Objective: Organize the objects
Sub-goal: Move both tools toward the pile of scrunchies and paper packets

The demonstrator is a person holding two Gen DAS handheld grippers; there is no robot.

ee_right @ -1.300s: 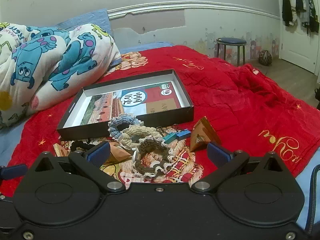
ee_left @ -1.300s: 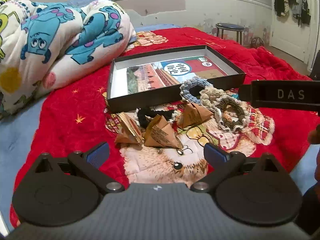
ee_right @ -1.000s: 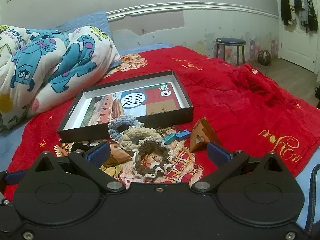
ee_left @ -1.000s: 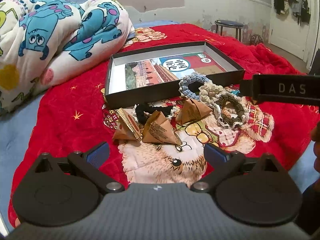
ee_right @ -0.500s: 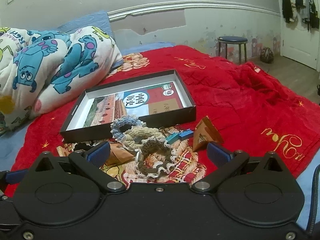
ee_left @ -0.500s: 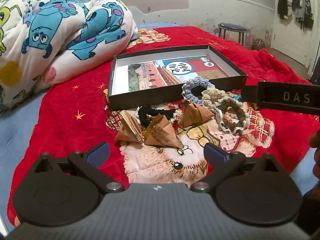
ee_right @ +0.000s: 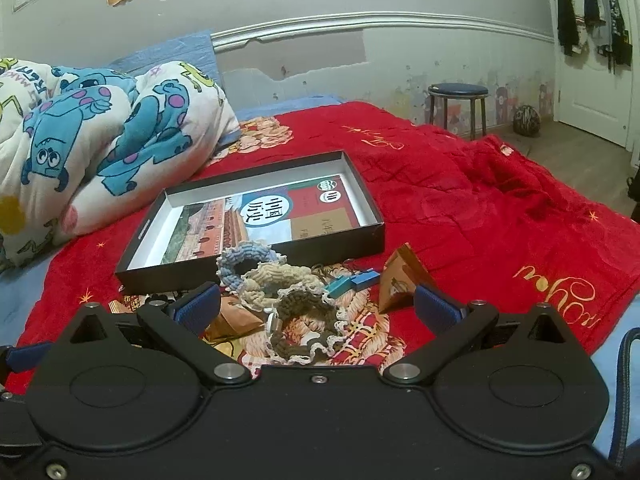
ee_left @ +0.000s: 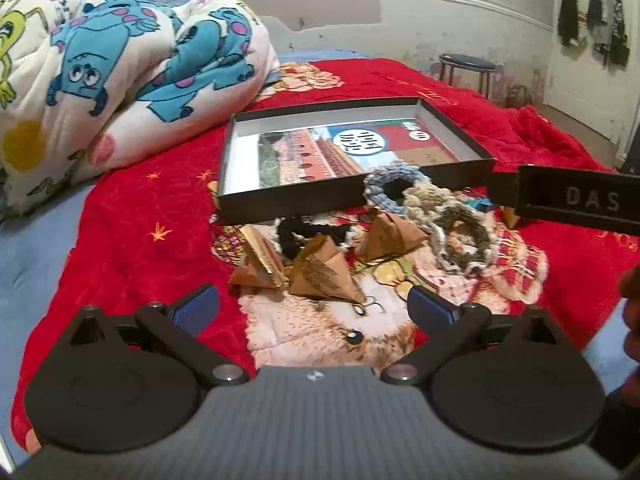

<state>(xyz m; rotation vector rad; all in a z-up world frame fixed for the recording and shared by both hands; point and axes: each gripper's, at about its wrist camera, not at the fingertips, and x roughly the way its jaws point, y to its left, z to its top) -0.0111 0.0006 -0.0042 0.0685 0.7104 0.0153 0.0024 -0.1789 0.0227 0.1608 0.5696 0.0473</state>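
Scrunchies and paper packets lie scattered on the red bedspread (ee_right: 460, 200) just in front of a shallow black box (ee_right: 256, 256), as I see it through both wrist cameras. That box, white-walled inside, holds only a flat printed sheet (ee_right: 260, 220) showing a palace scene and Chinese characters in a white circle. Touching its near wall is a pale blue crocheted scrunchie (ee_right: 246, 260), chained against a cream one (ee_right: 280, 276) and an olive-brown one (ee_right: 308, 320) with frilly white edging. A black scrunchie (ee_left: 308, 234) sits further left among three brown pyramid-shaped paper packets (ee_left: 324, 274); a fourth packet (ee_right: 402, 280) stands right of two small blue blocks (ee_right: 352, 282). My left gripper (ee_left: 314, 310) hangs spread wide and empty above the bear print, and my right gripper (ee_right: 318, 306) is likewise parted, holding nothing, over the olive scrunchie. Its side strap (ee_left: 580, 200) reads "DAS". A cartoon-monster quilt (ee_right: 100, 140) is bundled at the left.
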